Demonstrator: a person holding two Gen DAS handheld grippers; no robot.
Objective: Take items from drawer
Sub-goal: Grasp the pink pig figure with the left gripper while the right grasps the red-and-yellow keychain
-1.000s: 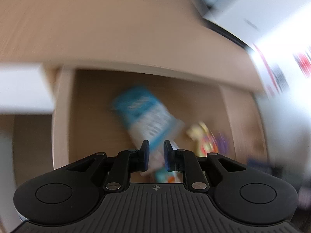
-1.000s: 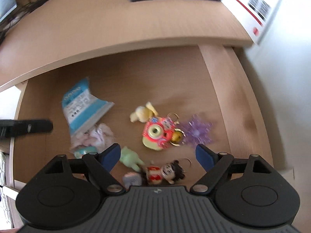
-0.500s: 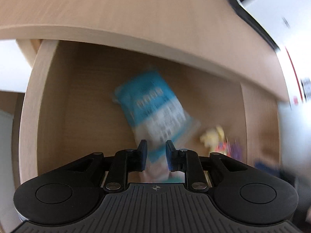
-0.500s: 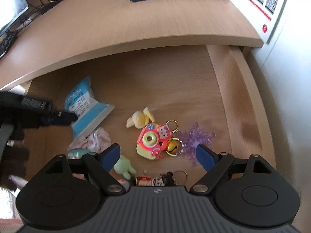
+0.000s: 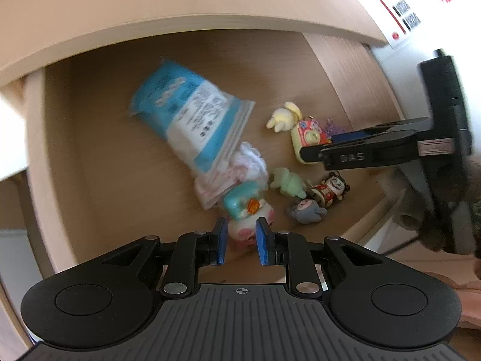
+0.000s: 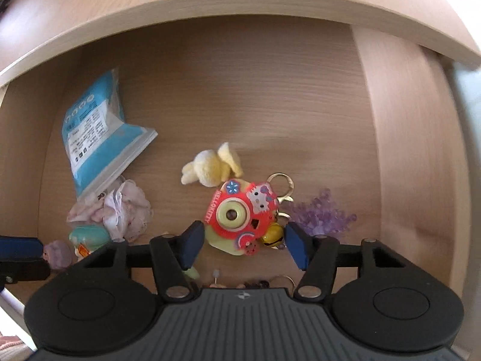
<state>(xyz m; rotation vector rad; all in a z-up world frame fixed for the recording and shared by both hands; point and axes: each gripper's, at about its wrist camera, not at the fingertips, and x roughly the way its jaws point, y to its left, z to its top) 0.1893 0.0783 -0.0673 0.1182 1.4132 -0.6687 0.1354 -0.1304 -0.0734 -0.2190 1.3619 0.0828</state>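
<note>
Two grippers hang over the open drawer [image 6: 402,138]. Lower left of the right wrist view lies a blue pouch [image 6: 96,132]; at centre, the right gripper [image 6: 242,249] is spread wide around a red toy camera [image 6: 237,213]. The left gripper [image 5: 240,245] is parted narrowly, gripping nothing, a pink-and-teal toy [image 5: 248,210] just beyond.

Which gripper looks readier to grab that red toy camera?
The right gripper: its open fingers straddle the red toy camera. The left gripper points at a pink-and-teal toy.
</note>
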